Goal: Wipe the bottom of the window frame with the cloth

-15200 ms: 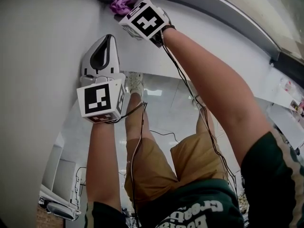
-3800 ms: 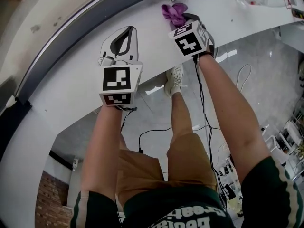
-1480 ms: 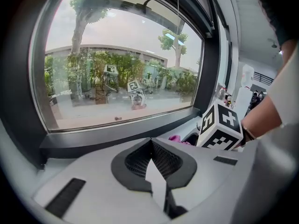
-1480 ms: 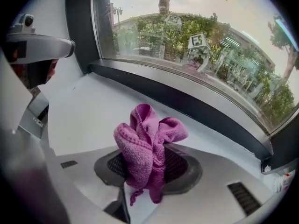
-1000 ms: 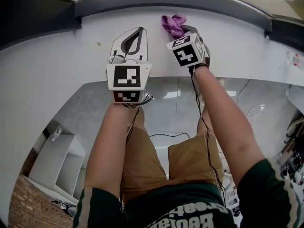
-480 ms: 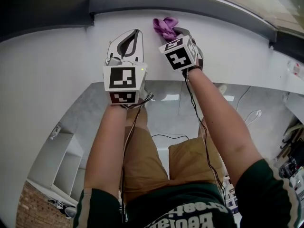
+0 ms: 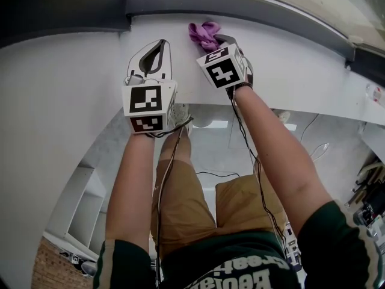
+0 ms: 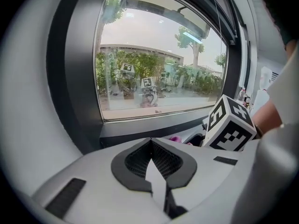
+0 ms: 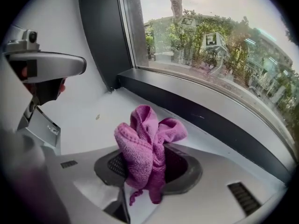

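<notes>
At the far edge of the white sill [image 7: 289,65], the right gripper [image 7: 215,41] is clamped on the purple cloth [image 7: 203,34], which appears to touch the sill just near of the dark window frame [image 7: 252,8]. Just left, the left gripper [image 7: 157,47] has its jaws together, empty.

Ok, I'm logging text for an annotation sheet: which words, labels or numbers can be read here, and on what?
The shirt: white print, upside down and cut off by the picture's edge; not legible.
The marker cubes on the left gripper and right gripper: black-and-white square patterns, no words or numbers.
The cloth in the right gripper: no tag visible.
Nothing else is readable.
</notes>
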Demonstrator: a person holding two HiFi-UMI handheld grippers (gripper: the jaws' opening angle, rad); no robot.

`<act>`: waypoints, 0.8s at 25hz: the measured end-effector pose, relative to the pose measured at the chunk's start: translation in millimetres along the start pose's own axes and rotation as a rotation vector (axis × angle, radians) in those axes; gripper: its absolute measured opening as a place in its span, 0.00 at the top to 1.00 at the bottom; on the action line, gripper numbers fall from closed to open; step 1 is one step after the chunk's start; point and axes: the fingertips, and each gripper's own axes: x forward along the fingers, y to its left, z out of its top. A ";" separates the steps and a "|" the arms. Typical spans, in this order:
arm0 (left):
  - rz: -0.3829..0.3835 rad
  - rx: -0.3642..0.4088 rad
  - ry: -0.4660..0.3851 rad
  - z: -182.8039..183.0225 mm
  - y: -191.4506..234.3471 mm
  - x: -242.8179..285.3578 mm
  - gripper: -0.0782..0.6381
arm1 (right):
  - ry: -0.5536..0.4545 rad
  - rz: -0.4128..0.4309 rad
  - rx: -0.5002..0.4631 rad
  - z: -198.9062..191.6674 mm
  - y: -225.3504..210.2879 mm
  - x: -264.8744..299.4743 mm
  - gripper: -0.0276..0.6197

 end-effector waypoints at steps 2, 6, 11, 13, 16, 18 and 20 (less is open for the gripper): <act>0.016 -0.011 0.000 -0.9 8.5 -2.4 0.88 | -0.009 0.030 0.008 6.6 10.7 3.5 0.70; 0.034 -0.030 -0.003 -2.6 19.2 -5.8 0.88 | -0.017 0.075 -0.003 20.6 29.6 11.4 0.70; 0.069 -0.050 -0.002 -5.8 38.4 -14.7 0.88 | -0.017 0.114 -0.016 36.7 52.6 22.0 0.70; 0.074 -0.054 -0.001 -6.2 43.9 -17.8 0.88 | -0.025 0.123 -0.022 44.2 58.7 25.9 0.70; 0.072 -0.048 0.005 -7.0 50.4 -19.2 0.88 | -0.037 0.134 -0.025 54.7 65.9 32.0 0.70; 0.075 -0.045 0.008 -7.2 56.3 -20.2 0.88 | -0.036 0.144 -0.030 60.1 73.0 35.7 0.70; 0.078 -0.041 0.007 -5.9 61.1 -21.8 0.88 | -0.041 0.153 -0.044 66.3 81.2 38.2 0.70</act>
